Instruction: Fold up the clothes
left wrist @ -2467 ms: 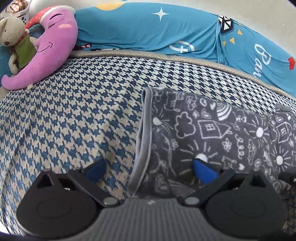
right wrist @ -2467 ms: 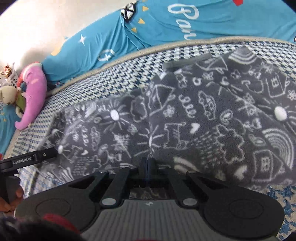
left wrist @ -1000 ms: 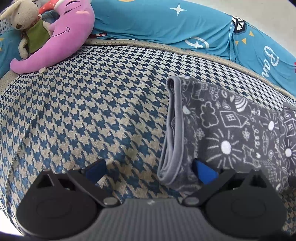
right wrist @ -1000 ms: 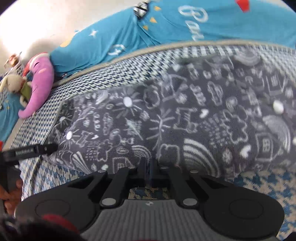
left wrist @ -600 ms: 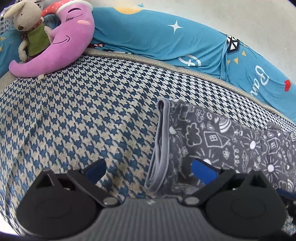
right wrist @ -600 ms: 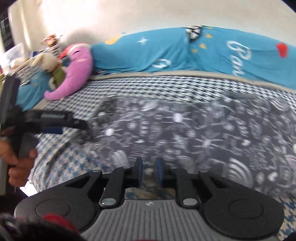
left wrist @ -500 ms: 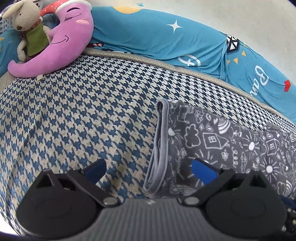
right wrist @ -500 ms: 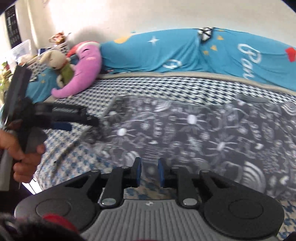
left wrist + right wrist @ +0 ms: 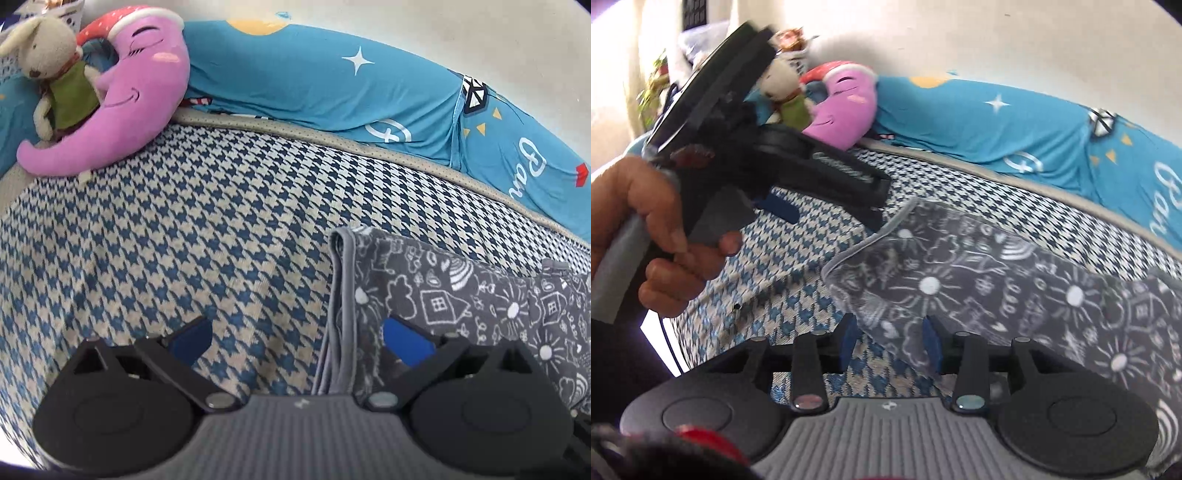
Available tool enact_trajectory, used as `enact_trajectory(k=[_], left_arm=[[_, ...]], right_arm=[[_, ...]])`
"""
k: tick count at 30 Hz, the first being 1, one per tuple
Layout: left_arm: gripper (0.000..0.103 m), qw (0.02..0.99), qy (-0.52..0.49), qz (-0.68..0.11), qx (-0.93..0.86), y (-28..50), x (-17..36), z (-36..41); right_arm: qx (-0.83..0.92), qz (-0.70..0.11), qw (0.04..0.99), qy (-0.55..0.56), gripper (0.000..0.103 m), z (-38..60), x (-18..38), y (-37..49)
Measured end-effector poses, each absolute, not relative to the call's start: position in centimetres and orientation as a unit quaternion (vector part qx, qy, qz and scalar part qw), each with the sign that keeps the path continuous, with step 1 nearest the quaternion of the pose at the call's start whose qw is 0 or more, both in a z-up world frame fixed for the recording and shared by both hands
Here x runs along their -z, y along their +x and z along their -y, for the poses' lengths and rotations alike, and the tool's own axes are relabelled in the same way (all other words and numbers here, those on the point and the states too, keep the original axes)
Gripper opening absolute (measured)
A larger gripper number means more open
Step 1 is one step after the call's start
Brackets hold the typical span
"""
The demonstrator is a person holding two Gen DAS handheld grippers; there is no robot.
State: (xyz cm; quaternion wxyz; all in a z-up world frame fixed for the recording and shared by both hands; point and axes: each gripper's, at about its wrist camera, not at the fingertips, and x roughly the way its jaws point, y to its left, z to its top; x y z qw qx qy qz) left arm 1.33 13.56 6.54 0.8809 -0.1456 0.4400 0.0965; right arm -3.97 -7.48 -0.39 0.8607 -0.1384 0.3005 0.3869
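A dark grey garment with white doodles (image 9: 461,295) lies folded on the houndstooth bed cover (image 9: 184,240). Its pale grey folded edge (image 9: 340,310) runs toward me between the fingers of my left gripper (image 9: 297,341), which is open and pressing on nothing. In the right wrist view the garment (image 9: 960,280) spreads to the right. My right gripper (image 9: 890,341) hovers at its near left corner with jaws opening; the cloth's edge lies between the blue pads (image 9: 932,341) without being pinched. A hand (image 9: 665,236) holds the left gripper up at the left.
A pink moon plush (image 9: 136,96) and a beige rabbit toy (image 9: 55,74) sit at the far left corner. Blue printed bedding (image 9: 332,85) lines the wall behind the bed. The mattress edge (image 9: 665,332) drops off at the left in the right wrist view.
My right gripper has let go of the garment and opened, rolling level and swinging left toward the folded end. The left gripper has lifted slightly and stays open.
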Motion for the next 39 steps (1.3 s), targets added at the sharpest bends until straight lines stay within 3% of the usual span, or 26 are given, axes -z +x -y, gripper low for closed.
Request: enact_trajectory(k=[6, 27, 29, 34, 39], left_arm=[[0.103, 0.885, -0.132, -0.435, -0.101, 1.5, -6.3, -13.8], [0.103, 0.871, -0.18, -0.45, -0.087, 2.5, -5.1, -15.9], [0.103, 0.867, -0.192, -0.453, -0.084, 2.6, -4.9, -16.1], [0.103, 0.858, -0.225, -0.455, -0.075, 2.6, -4.5, -16.9], [0.103, 0.846, -0.276, -0.453, -0.057, 2.8, -4.2, -17.4]], right_arm=[[-0.402, -0.277, 0.853, -0.184, 0.048, 5.1, 1.2, -4.7], [-0.387, -0.243, 0.845, -0.277, 0.055, 0.6, 4.5, -4.2], [-0.382, -0.235, 0.848, -0.284, 0.053, 0.5, 4.8, -4.3], [-0.372, -0.222, 0.86, -0.269, 0.027, 1.2, 4.2, -4.3], [-0.374, -0.215, 0.875, -0.217, 0.022, 2.8, 2.1, -3.9]])
